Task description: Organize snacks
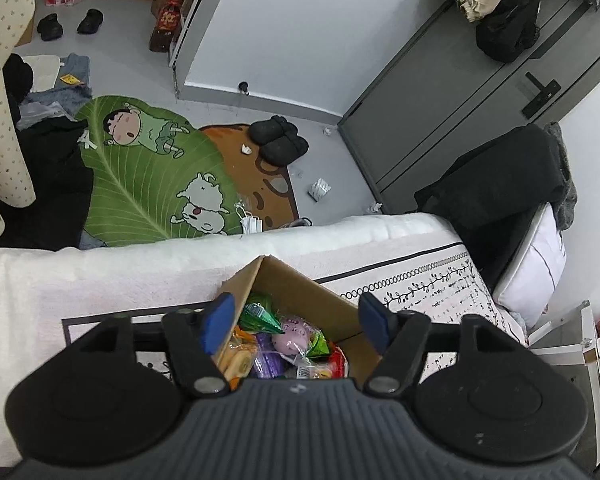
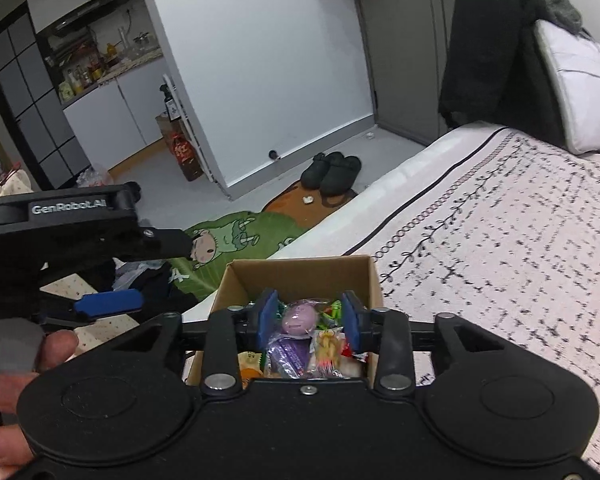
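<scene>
An open cardboard box (image 1: 300,286) (image 2: 300,274) stands on the bed, filled with several wrapped snacks. Among them are a round pink packet (image 1: 294,330) (image 2: 299,317), a purple packet (image 1: 266,354) (image 2: 288,354), green packets (image 1: 260,314) and a yellow one (image 2: 327,350). My left gripper (image 1: 297,320) hangs open over the box, its blue pads wide apart with nothing between them. My right gripper (image 2: 309,316) is also open above the box. The pink packet shows between its pads but lies below in the box, untouched. The left gripper's blue pad (image 2: 108,304) and a hand (image 2: 24,364) appear at the left of the right wrist view.
The box rests near the edge of the bed with a black-patterned cover (image 2: 500,240). Beyond the edge are the floor with a green cartoon mat (image 1: 140,184), black slippers (image 1: 278,140) and a grey door (image 1: 480,92). A black garment (image 1: 500,176) drapes over the pillows.
</scene>
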Available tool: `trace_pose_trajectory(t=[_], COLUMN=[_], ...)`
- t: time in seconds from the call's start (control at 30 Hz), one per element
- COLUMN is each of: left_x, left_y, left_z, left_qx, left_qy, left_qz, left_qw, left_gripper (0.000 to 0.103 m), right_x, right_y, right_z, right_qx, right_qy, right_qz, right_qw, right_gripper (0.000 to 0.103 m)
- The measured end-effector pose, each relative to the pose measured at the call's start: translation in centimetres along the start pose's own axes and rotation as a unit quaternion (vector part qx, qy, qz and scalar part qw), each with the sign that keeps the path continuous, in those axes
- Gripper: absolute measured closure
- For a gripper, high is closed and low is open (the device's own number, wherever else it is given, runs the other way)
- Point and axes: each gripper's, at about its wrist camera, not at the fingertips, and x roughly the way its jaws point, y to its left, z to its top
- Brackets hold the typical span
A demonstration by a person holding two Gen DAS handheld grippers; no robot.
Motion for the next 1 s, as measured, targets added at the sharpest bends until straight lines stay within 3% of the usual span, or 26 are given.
trace_pose_trajectory(t=[0.23, 0.6, 0.8, 1.0], left_x=[-2.8, -6.7, -8.8, -10.8], left_y=[-0.5, -1.7, -2.3, -2.5], left_z=[-0.1, -1.9, -3.3, -4.2], left_qx=[0.006, 0.05, 0.078, 0.093], left_qy=[-0.009, -0.01, -0.013, -0.019], left_qz=[-0.013, -0.033, -0.038, -0.037], left_qw=[0.9999, 0.9982, 0.9961, 0.9948], left_gripper=[0.02, 0.014, 0.013, 0.012], right_x=[-3.2, -7.7, -9.6, -11.6], right_y=[-0.7, -1.6, -2.2, -3.0], right_z=[-0.2, -1.1, -1.6, -2.5], right_qx=[0.015, 0.033, 0.045, 0.057], right_qy=[-0.017, -0.045, -0.052, -0.06], right_qz=[-0.018, -0.038, -0.041, -0.047], right_qw=[1.0, 0.998, 0.997, 0.995], right_gripper=[0.049, 0.019, 0.009, 0.005])
